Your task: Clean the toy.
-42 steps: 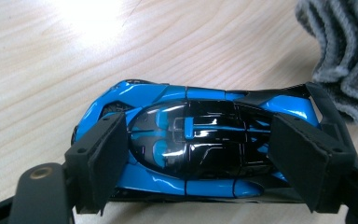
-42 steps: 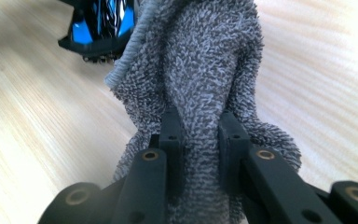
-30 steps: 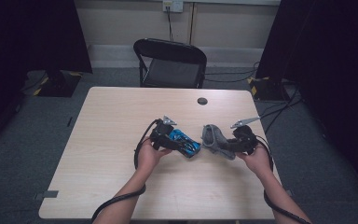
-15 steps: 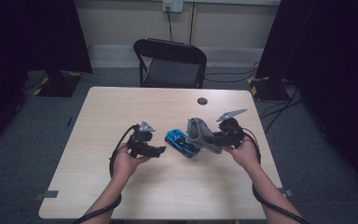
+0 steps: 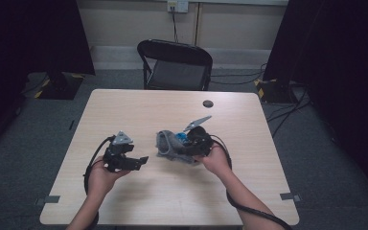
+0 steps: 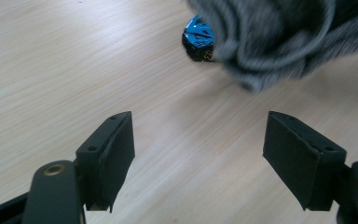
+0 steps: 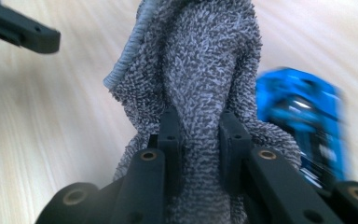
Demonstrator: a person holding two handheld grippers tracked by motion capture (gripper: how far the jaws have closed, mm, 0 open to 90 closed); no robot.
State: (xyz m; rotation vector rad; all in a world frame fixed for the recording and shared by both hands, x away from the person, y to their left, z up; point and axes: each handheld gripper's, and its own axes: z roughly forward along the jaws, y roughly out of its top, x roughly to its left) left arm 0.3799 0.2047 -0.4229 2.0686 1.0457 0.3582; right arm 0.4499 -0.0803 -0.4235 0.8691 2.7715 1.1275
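Right gripper [image 7: 198,135]: jaws clamped on grey towel [image 7: 200,70], beside blue toy car [image 7: 303,116]. Left gripper [image 6: 198,154]: jaws wide apart, empty, over wooden table [image 5: 139,110].

No lettering, label, brand, number or sign is showing clearly enough to be read on anything in these views, and the blue toy car [image 6: 198,38] is appearing too blurred for any marking to be made out.
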